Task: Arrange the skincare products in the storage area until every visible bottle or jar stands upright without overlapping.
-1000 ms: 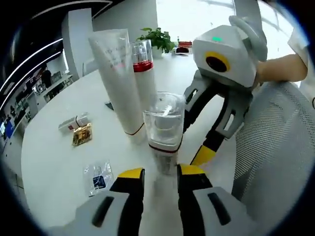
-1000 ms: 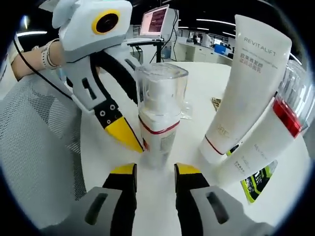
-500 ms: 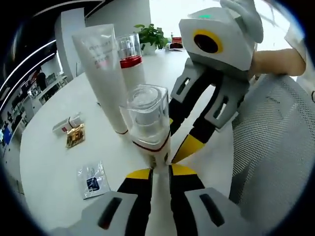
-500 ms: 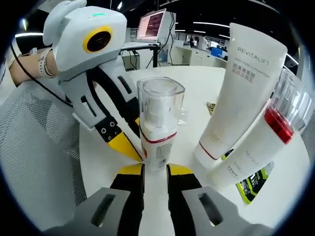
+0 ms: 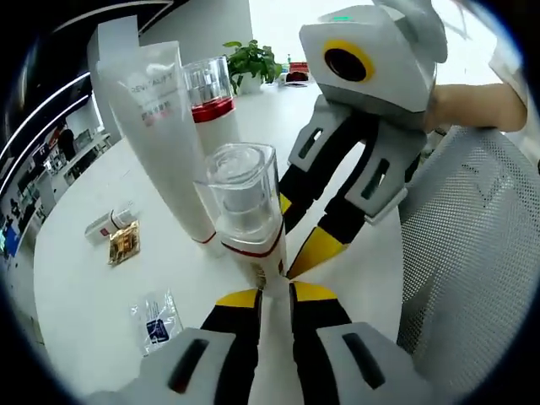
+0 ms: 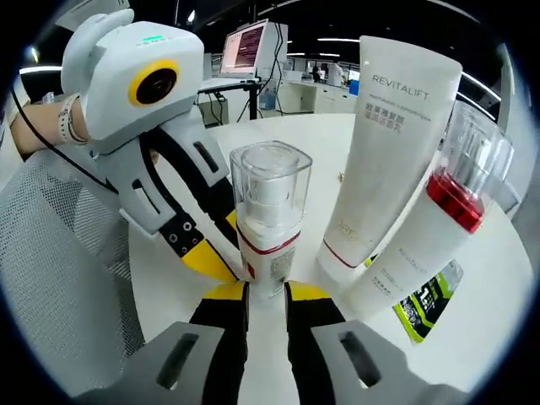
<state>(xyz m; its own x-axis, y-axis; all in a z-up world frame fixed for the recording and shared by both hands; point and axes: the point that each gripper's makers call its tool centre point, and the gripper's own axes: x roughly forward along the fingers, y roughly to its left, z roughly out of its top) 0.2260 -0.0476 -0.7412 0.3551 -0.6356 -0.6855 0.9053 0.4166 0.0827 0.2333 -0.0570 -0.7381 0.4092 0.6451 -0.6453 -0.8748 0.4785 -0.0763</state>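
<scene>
While we clamp the small pump bottle (image 5: 247, 224) upright between both the left gripper (image 5: 272, 297) and the right gripper (image 6: 265, 293), the fingers closed on its base, the tall tube (image 6: 381, 139) and red-collared bottle (image 6: 434, 219) lean together on the worktop (image 5: 93, 295), so straightening them remains.

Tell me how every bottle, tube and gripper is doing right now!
Pump bottle: upright, clear cap on, gripped at its base from both sides.
Revitalift tube: standing on its cap end.
Red-banded tube: leaning against the Revitalift tube.
Left gripper: fingers shut on the pump bottle.
Right gripper: fingers shut on it too.
</scene>
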